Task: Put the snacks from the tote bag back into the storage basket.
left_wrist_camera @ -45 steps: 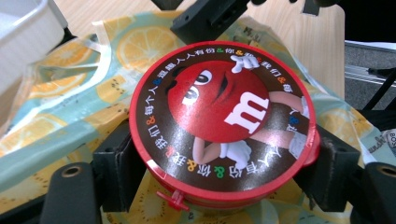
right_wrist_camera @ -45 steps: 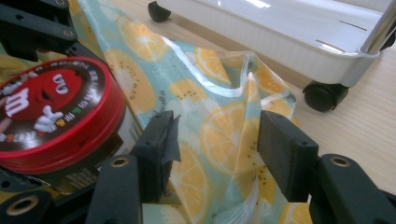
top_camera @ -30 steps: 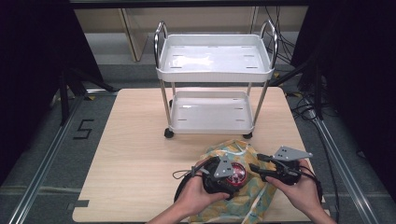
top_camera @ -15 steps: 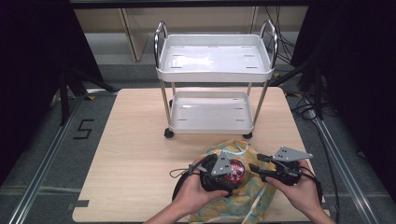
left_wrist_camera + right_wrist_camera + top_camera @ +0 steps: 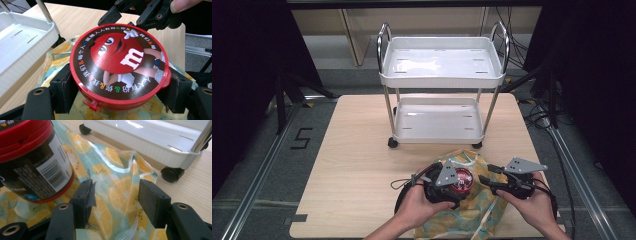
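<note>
A round can with a red lid (image 5: pixel 462 178) printed with a red cartoon candy figure is gripped at its lid by my left gripper (image 5: pixel 452 186). The black jaws press on both sides of the lid (image 5: pixel 117 65), and the can hangs over a lemon-print plastic bag (image 5: pixel 472 215). My right gripper (image 5: pixel 491 184) is just right of the can, pointing left toward it. Its jaws (image 5: pixel 115 195) stand apart over the bag's crumpled film (image 5: pixel 117 172), not pinching it. The can's barcode side (image 5: pixel 30 165) shows at the upper left of the right gripper view.
A white two-shelf cart on castors (image 5: pixel 442 75) stands on the wooden table (image 5: pixel 352 165) just beyond the bag. Its lower tray (image 5: pixel 150 135) and a wheel (image 5: pixel 172 173) are close ahead of my right gripper. The table's left half is bare wood.
The left gripper with the can has shifted very slightly. The right gripper has stayed where it was.
</note>
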`<state>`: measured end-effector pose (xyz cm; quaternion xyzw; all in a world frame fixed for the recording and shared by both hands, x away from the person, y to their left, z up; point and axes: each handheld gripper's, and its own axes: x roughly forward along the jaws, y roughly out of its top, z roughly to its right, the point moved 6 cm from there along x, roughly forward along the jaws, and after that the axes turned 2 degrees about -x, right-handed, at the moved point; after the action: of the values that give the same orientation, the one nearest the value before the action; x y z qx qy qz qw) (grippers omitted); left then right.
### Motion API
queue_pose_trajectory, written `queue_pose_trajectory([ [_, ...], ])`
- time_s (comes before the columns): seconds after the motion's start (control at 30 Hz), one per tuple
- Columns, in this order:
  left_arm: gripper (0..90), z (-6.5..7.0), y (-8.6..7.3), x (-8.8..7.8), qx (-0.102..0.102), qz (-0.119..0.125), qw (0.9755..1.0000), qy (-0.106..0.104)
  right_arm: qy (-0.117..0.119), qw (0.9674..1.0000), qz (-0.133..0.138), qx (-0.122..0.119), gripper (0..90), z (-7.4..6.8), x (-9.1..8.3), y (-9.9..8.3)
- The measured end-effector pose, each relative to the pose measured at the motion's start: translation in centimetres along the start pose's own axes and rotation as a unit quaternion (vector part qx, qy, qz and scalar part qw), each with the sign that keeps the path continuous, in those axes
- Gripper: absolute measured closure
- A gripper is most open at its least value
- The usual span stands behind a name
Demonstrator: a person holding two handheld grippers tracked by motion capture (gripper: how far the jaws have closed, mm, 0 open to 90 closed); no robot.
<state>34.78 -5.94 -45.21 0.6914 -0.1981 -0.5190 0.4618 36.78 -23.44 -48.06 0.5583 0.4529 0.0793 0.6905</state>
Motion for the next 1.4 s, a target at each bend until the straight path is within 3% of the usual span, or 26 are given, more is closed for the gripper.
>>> queue_pose_trajectory([
  [0.07,25.1,-0.2,0.0,-0.2,0.01,-0.007,0.9999,0.002,-0.001,1.0,0.003,-0.003,46.6,0.1,0.0,0.0],
  [0.2,25.1,-0.3,0.3,-0.5,0.0,0.0,1.0,0.003,-0.002,1.0,0.001,-0.007,46.4,0.1,-0.1,0.0],
  [0.27,25.1,-0.5,0.4,-0.7,0.007,-0.002,0.9999,0.007,-0.003,1.0,0.003,-0.007,46.3,0.2,0.0,0.0],
  [0.33,25.1,-0.5,0.5,-0.7,-0.003,0.004,0.9999,0.012,-0.004,0.9999,0.005,-0.009,46.2,0.2,0.0,0.1],
  [0.47,25.1,-0.7,0.6,-0.9,0.004,0.003,0.9999,0.016,-0.006,0.9999,0.005,-0.012,46.2,0.2,0.0,0.1],
  [0.53,25.2,-0.8,0.6,-1.0,0.002,0.004,0.9999,0.016,-0.011,0.9996,0.012,-0.025,46.1,0.4,0.0,0.2],
  [0.73,25.2,-1.0,0.9,-1.2,-0.009,0.019,0.9994,0.029,-0.009,0.9996,0.012,-0.023,46.1,0.4,-0.1,0.2],
  [0.77,25.2,-1.2,0.8,-1.4,0.002,0.009,0.9995,0.03,-0.005,0.9998,0.014,-0.016,46.1,0.2,-0.1,0.2],
  [0.8,25.2,-1.2,1.0,-1.3,-0.002,0.018,0.9993,0.034,0.0,1.0,0.009,-0.001,46.1,-0.1,-0.1,0.1],
  [0.87,25.2,-1.3,1.0,-1.4,-0.01,0.016,0.9992,0.036,-0.003,0.9998,0.013,-0.015,46.1,0.2,-0.1,0.2],
  [0.9,25.2,-1.5,1.0,-1.6,0.003,0.007,0.9994,0.035,-0.006,0.9997,0.015,-0.017,46.0,0.2,-0.1,0.2],
  [1.03,25.2,-1.6,1.0,-1.8,-0.002,0.008,0.9992,0.039,-0.007,0.9997,0.014,-0.019,46.0,0.2,-0.1,0.2],
  [1.13,25.2,-1.6,1.3,-1.7,-0.005,0.025,0.9987,0.043,-0.009,0.9997,0.015,-0.015,46.0,0.2,-0.1,0.2],
  [1.23,25.2,-1.8,1.3,-1.9,0.002,0.018,0.9989,0.043,-0.008,0.9998,0.014,-0.009,46.0,0.1,-0.1,0.1],
  [1.33,25.2,-1.8,1.4,-2.0,-0.012,0.026,0.9985,0.047,-0.009,0.9998,0.014,-0.009,45.9,0.1,-0.1,0.1],
  [1.4,25.2,-2.0,1.5,-2.1,-0.004,0.027,0.9985,0.047,-0.01,0.9998,0.014,-0.01,45.9,0.1,-0.1,0.1],
])
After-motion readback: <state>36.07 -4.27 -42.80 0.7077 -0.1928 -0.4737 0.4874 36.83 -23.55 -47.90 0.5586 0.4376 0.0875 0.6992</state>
